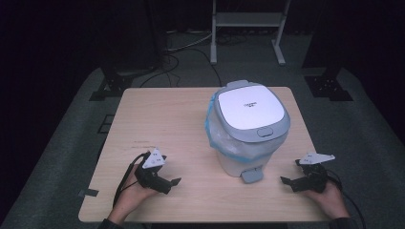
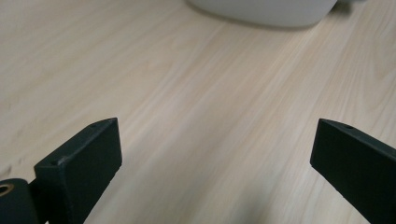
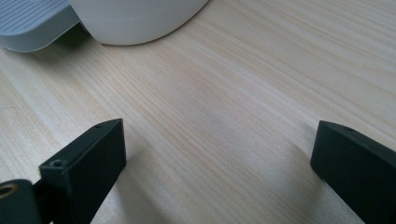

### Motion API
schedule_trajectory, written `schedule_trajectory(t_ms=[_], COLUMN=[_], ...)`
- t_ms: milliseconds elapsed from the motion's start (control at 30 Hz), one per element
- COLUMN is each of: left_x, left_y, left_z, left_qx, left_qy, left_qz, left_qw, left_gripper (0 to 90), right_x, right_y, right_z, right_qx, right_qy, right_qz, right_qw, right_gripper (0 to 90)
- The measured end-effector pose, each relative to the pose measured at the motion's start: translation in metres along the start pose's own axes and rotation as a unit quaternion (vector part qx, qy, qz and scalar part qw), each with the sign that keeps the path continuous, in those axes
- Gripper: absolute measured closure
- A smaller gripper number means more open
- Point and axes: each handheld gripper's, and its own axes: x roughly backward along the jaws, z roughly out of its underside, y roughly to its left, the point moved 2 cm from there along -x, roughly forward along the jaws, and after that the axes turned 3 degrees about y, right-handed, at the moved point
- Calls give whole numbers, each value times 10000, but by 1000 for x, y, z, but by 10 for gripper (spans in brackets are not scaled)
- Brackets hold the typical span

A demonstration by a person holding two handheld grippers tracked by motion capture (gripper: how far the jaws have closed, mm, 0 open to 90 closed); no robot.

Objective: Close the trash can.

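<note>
A white pedal bin (image 1: 246, 126) with a grey lid and a blue-edged bag liner stands right of the table's middle, lid down. Its grey foot pedal (image 1: 251, 176) points toward the front edge. My left gripper (image 1: 169, 183) rests low on the table at the front left, jaws wide and empty, facing the bin's base (image 2: 266, 9). On the front right, my right gripper (image 1: 289, 183) lies open as well, with bare wood between its fingers; the pedal (image 3: 32, 23) and the bin's white base (image 3: 135, 18) sit just ahead of it.
The light wooden table (image 1: 157, 119) ends close behind both hands. A small dark tag (image 1: 88, 193) lies at the front left corner. Beyond the table are grey carpet, cables and a white metal frame (image 1: 248, 24).
</note>
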Motion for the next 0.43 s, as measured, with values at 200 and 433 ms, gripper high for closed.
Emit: schedule_trajectory(t_ms=[200,433], left_x=[0,2], left_y=[6,15], left_z=[27,49], left_qx=[78,299], left_qy=[435,637], left_qz=[-153,-99], left_qw=[9989,9975], left_gripper=[12,0], right_x=[0,0], right_y=[0,0], right_z=[0,0], right_qx=[-1,4], right_qy=[0,1], right_qz=[0,2], right_qw=[10000,10000], right_gripper=[24,24])
